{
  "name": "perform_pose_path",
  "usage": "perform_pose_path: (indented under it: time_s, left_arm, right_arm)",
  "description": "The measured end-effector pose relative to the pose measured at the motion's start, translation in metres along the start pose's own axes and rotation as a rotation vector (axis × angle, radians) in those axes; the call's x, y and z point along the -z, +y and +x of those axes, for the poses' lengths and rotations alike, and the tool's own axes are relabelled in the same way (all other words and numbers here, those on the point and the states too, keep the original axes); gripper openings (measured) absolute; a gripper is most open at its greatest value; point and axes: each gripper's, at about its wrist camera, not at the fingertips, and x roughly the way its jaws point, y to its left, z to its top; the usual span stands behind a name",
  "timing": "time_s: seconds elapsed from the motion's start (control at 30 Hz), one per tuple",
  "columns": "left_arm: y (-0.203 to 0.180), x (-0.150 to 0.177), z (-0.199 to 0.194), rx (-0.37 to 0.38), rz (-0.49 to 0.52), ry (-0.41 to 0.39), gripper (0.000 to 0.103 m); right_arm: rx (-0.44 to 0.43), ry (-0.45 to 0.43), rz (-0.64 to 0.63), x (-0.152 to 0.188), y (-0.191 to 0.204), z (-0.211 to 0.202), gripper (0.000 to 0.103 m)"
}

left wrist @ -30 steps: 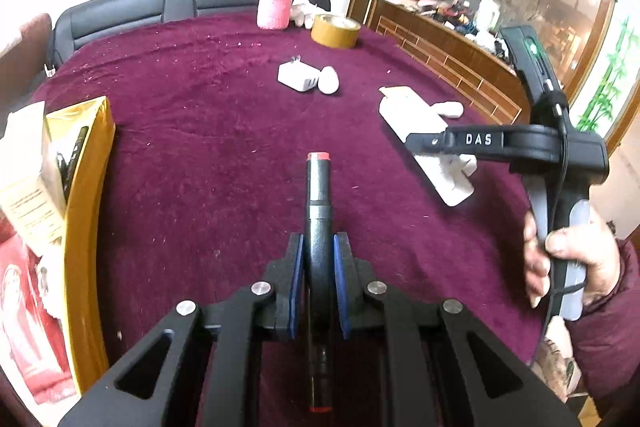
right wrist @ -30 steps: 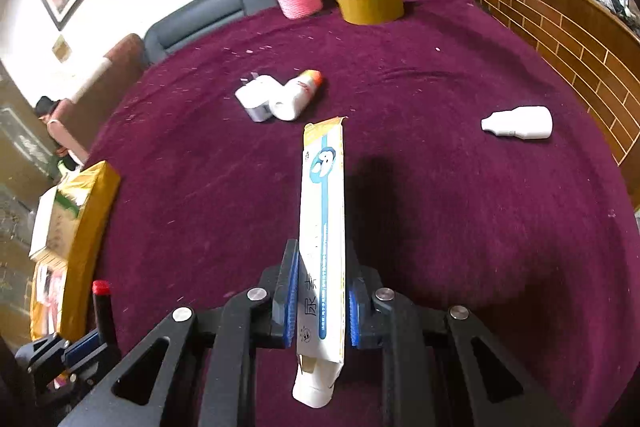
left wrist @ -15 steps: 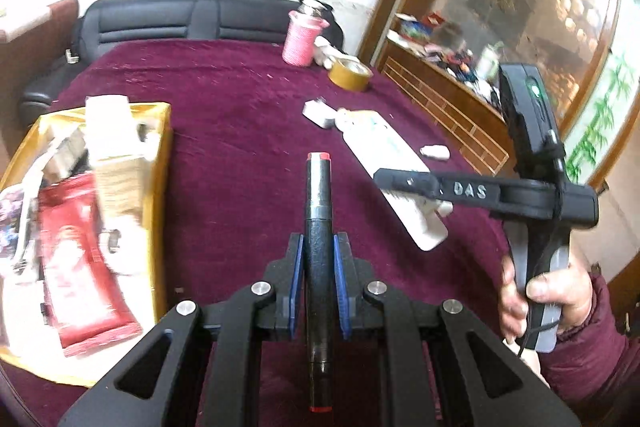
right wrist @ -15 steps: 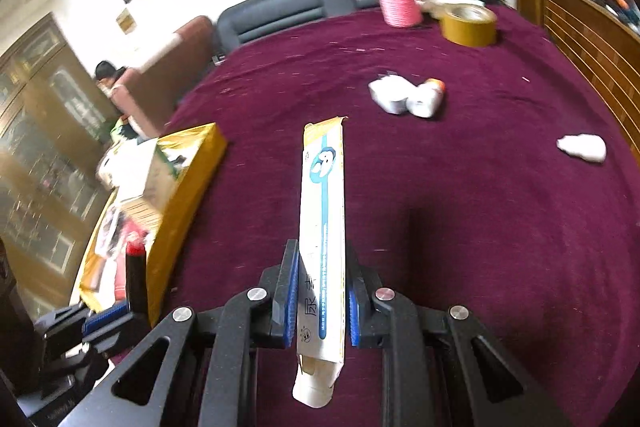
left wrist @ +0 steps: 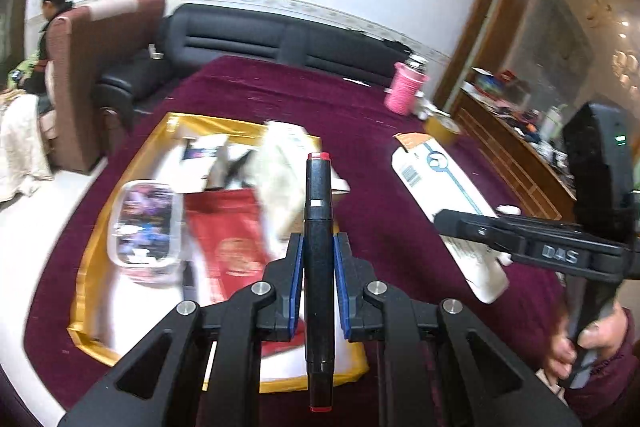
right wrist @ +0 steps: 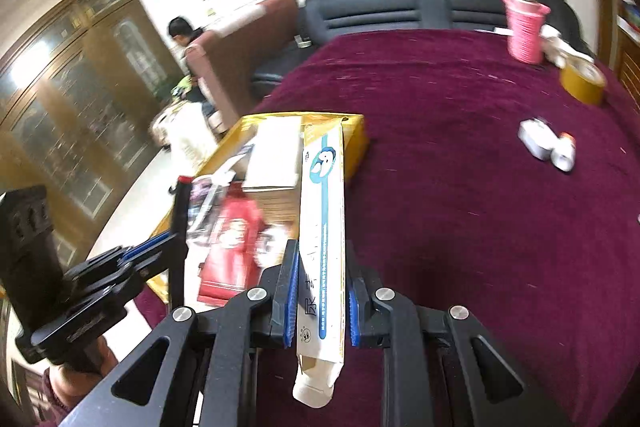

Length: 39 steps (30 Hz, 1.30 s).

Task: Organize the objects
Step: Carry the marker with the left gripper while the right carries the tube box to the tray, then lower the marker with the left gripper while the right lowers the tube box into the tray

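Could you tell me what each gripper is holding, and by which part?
The left gripper clamps a black marker around its middle; the right gripper clamps a toothpaste box near its lower, open end.

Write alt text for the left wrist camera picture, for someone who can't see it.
The left hand-held gripper is shut on a black marker with red ends, above a gold tray of packets on a maroon tablecloth. At right, the right hand-held gripper holds a long white toothpaste box.
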Motion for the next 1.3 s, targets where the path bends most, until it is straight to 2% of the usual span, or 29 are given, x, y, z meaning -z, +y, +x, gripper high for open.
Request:
perform_pose_path:
  time_s: [0.13,0.43,0.93,1.3]
  left_arm:
    - [0.027,0.003,-0.003,-0.053,-0.033,-0.006,0.014]
    - [0.063,0.011,-0.006,-0.12,-0.062,-0.001,0.014]
    - [0.069,0.013,0.015,-0.258,0.025,0.014,0.014]
    - [0.08,0.016,0.031,-0.285,0.018,0.045,0.014]
  right_arm:
    - [-0.039,0.028,-0.07,-0.006,0.038,0.021,0.021]
    - [-0.063,0.086,-0.15,-0.001,0.083,0.061,0.022]
    - [0.004,0.155,-0.169,0.008,0.087,0.109,0.022]
    - [0.04,0.177,-0.151,0.006,0.081,0.125,0.022]
